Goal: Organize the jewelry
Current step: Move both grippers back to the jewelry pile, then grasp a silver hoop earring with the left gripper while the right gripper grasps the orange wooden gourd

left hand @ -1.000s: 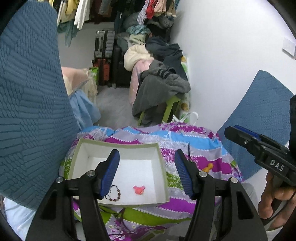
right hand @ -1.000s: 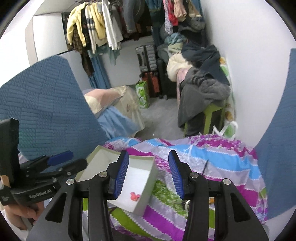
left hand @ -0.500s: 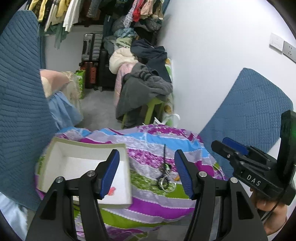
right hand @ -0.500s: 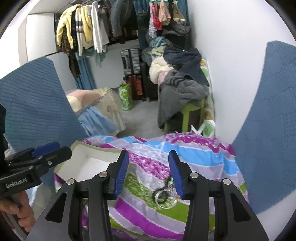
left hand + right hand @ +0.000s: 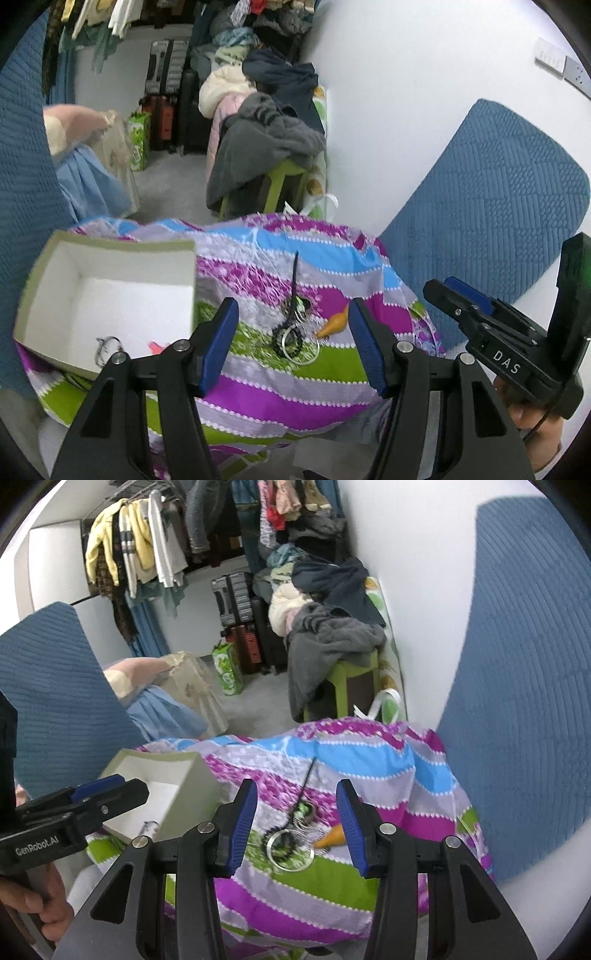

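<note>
between the spread, empty jaws of the left gripper point(image 5: 293, 345) a tangle of jewelry point(image 5: 295, 334) lies on the striped cloth point(image 5: 280, 384), an orange piece point(image 5: 334, 324) beside it. left of those jaws sits the white box point(image 5: 110, 258), holding a bracelet point(image 5: 107, 345). the right gripper point(image 5: 295, 829), jaws apart and empty, frames the same tangle.
</note>
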The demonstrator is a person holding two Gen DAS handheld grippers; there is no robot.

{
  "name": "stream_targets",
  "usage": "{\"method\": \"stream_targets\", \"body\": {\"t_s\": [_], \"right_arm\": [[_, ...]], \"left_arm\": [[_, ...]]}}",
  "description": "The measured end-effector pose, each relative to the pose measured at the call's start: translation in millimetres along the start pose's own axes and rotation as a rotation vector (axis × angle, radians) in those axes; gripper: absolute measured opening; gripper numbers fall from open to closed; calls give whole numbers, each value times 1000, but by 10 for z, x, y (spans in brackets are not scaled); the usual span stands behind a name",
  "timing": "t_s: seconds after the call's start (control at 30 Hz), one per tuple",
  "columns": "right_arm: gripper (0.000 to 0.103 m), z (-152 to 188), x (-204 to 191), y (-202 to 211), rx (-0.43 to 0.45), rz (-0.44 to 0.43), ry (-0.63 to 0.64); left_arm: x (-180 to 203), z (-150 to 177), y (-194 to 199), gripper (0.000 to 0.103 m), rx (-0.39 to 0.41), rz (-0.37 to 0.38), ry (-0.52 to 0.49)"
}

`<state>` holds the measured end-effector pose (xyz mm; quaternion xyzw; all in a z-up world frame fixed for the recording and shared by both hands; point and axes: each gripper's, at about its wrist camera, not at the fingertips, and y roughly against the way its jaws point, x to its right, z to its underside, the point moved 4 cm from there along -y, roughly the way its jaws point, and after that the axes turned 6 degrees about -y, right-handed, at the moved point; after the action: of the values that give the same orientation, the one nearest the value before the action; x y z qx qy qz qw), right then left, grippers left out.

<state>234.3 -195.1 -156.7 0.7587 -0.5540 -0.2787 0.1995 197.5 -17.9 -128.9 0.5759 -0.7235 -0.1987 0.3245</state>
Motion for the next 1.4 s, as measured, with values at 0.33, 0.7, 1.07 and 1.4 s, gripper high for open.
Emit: {"method": "stream_targets", "body": {"t_s": [0.33,0.7,1.07,1.4], "right_arm": [[42,461,486,-467,-38,46,-66],[42,615,815,-1229,-235,-30,-203],[43,683,837,-1709,-335,-26,-241],[32,716,798,-1865,-370,-13,-210]], "left_arm": [[171,379,-532,58,-84,62,39],[129,755,-1390,34,-243,40,50],[-29,873,-1741,26,-290,-15,78],[-39,943,-1828,21,-299,-37,97]]}}
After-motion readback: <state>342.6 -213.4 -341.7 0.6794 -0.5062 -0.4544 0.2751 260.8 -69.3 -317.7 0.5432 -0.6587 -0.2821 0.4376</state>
